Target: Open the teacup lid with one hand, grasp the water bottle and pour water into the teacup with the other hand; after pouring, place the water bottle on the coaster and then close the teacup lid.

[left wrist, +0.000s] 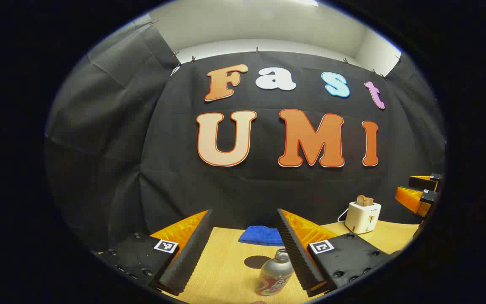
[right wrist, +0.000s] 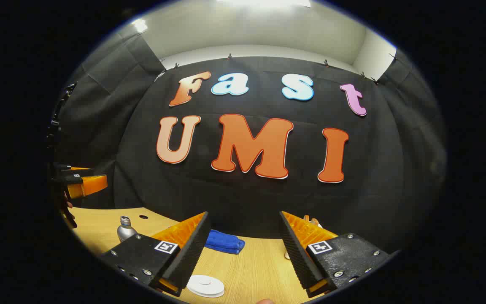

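1. In the left gripper view, the left gripper [left wrist: 245, 249] hangs above the pale wooden counter [left wrist: 226, 270] with its fingers spread wide and nothing between them.
2. A silver metal water bottle with a red and green label [left wrist: 275, 274] stands upright on the counter at about 5 o'clock in that view, close beside the right-hand finger [left wrist: 298, 253]; whether they touch cannot be told. Its neck is open, with no cap on it.
3. A round dark coaster [left wrist: 256, 261] lies flat on the counter just behind the bottle, near 6 o'clock.
4. A crumpled blue cloth [left wrist: 261, 235] lies farther back, against the black booth wall.
5. A white toaster with a slice of bread in its slot [left wrist: 364, 216] stands at about 4 o'clock, and the other gripper shows at the edge near 3 o'clock.
6. In the right gripper view, the right gripper [right wrist: 243, 249] also has its fingers spread apart, gripping nothing.
7. A white round teacup lid [right wrist: 205, 286] sits low at about 6 o'clock, by the left-hand finger [right wrist: 190, 249]; the cup beneath it cannot be made out.
8. The bottle appears at 8 o'clock there, well apart from the lid.
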Demonstrator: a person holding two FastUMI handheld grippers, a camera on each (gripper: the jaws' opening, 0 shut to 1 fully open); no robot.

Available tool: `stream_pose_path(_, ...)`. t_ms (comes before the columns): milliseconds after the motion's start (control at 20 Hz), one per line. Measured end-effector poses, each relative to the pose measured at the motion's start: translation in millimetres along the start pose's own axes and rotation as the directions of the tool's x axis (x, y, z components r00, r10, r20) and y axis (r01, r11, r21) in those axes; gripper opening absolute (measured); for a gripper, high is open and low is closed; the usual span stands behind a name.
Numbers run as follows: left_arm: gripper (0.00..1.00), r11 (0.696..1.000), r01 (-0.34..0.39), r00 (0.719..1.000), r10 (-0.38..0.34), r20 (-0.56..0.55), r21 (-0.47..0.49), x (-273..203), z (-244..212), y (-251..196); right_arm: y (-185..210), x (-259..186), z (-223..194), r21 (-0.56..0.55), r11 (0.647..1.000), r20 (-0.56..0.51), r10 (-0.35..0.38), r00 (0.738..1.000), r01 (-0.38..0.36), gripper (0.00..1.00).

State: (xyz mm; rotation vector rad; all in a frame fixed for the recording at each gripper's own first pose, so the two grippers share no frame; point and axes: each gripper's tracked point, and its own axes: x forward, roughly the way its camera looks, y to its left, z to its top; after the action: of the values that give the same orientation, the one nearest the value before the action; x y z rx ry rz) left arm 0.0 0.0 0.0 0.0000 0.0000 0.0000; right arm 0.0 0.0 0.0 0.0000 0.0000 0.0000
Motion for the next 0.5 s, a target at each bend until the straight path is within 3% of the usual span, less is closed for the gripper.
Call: stream_pose_path(500, 0.98, 0.999, 0.034, 0.999, -0.034, -0.022, 0.02, 3, -7, -12, -9, -2, -6, 0.026, 1.0, -0.018, 0.0, 1.0, 0.0, 0.96)
